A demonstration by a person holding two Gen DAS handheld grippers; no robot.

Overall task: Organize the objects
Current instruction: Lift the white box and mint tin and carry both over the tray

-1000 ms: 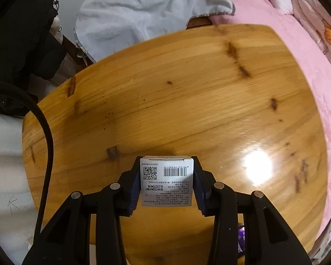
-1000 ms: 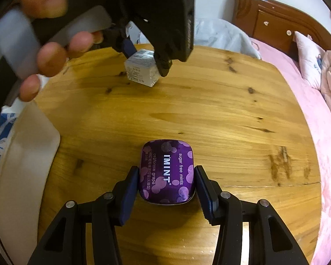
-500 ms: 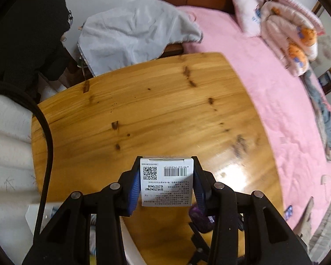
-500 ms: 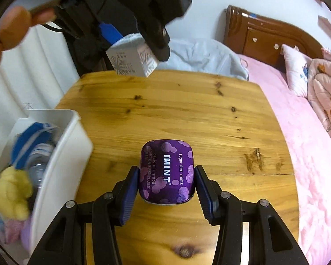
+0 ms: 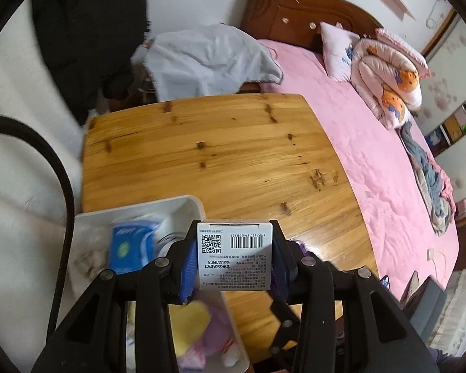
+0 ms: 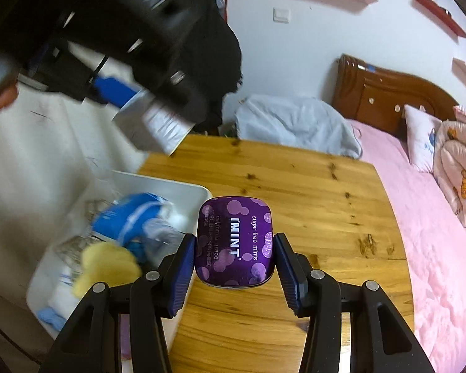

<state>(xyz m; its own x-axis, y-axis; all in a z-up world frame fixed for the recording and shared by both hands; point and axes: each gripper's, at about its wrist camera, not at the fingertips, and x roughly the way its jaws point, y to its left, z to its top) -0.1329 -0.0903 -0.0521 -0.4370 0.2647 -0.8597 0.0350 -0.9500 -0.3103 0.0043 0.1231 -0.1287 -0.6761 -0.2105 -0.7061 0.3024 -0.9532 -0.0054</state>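
Bedroom setup: a wooden desk (image 5: 220,155) pushed up against a bed with a pink cover (image 5: 372,143), grey cloth (image 5: 208,56) heaped at the far end of the desk. On the desk's left edge sits a white bin (image 6: 186,188) already stuffed with odds and ends, like a blue packet (image 5: 127,248) and something soft and yellow (image 6: 108,264). Left tongs (image 5: 234,258) are clamped on a small white box (image 5: 234,256) with a QR code and barcode facing the camera, held up in the air over the bin's near right corner. Right tongs (image 6: 234,245) are gripping a purple mint tin (image 6: 234,245) (IMINT, sugar free mints), lifted off the desk just beside the bin's right wall.
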